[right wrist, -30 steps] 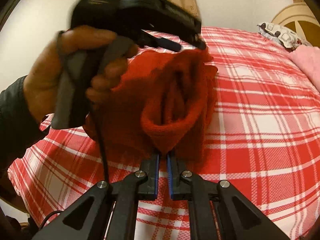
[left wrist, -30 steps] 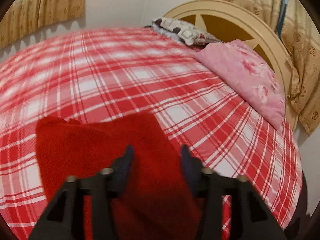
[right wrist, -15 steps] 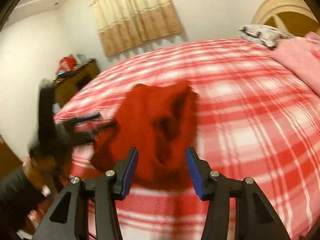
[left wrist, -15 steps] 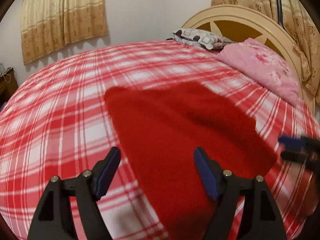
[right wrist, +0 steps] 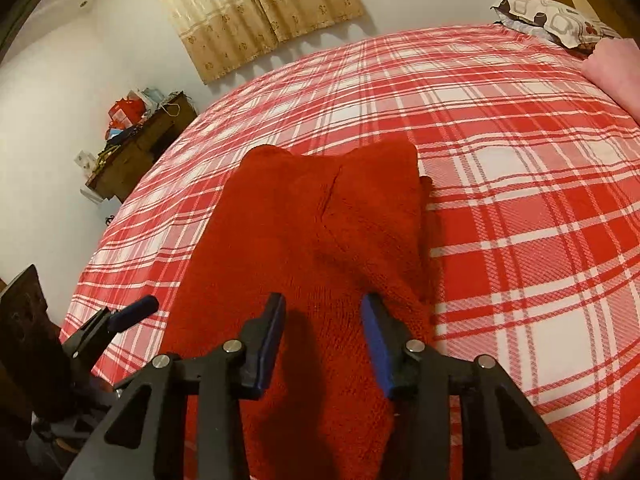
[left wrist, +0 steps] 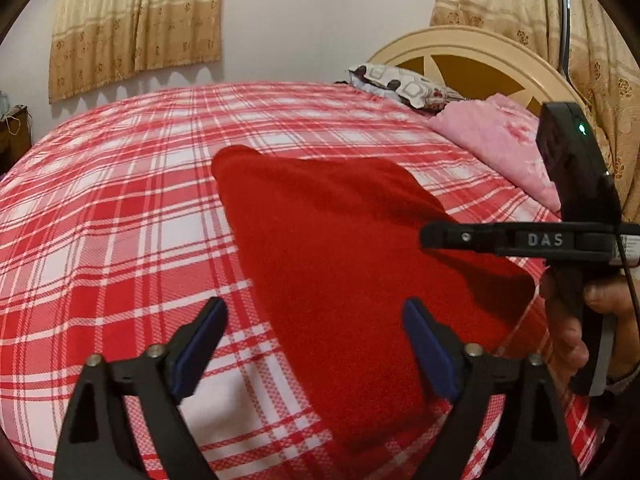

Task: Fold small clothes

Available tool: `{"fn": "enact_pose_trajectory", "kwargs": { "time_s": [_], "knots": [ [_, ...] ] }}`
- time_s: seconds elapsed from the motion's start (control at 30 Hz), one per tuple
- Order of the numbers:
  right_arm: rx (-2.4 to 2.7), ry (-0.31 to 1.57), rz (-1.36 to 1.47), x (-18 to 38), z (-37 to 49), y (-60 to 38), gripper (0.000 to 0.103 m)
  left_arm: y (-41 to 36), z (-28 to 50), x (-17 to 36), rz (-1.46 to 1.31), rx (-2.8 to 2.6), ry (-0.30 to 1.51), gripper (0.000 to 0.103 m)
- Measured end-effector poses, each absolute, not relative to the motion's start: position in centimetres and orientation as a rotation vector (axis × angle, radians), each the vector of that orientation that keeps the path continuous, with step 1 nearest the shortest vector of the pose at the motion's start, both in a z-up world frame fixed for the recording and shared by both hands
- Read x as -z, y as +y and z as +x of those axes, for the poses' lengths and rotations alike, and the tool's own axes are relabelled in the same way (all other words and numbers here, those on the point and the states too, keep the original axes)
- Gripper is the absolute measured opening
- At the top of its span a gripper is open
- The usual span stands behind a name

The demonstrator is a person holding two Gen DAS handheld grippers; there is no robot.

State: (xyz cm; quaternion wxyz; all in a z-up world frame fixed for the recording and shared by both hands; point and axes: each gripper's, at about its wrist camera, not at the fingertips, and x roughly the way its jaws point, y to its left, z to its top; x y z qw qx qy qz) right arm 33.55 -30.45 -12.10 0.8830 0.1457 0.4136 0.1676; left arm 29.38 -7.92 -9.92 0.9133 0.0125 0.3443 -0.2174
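A red knitted garment (right wrist: 320, 240) lies on the plaid bed (right wrist: 520, 160), folded lengthwise with one layer lapped over the other. Both grippers hover above it with fingers spread, grasping nothing — the left gripper (left wrist: 316, 344) at its near edge, the right gripper (right wrist: 322, 340) over its near end. For the next fold, pinch both layers at matching near corners — then carry them evenly toward the far end.

Your left wrist camera is looking low across the bed (left wrist: 120, 216) toward the headboard (left wrist: 472, 56); your right is facing likewise, sharing the red garment (right wrist: 320, 232) mid-frame.
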Motion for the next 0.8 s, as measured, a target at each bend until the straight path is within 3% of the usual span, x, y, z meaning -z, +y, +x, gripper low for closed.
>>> {"fn": "enact_pose_trajectory", "kwargs": {
  "time_s": [0.33, 0.53, 0.8],
  "knots": [
    [-0.395, 0.771, 0.160, 8.2, 33.6, -27.7, 0.042, -7.7, 30.3, 11.6, -0.002, 0.428, 0.750, 0.099],
    [-0.295, 0.949, 0.229, 11.8, 39.3, -29.1, 0.042, -7.9, 30.2, 11.6, 0.006, 0.426, 0.751, 0.099],
    [-0.359, 0.874, 0.323, 11.4, 38.1, -32.1, 0.042, -7.9, 30.6, 11.8, -0.016, 0.440, 0.774, 0.099]
  ]
}}
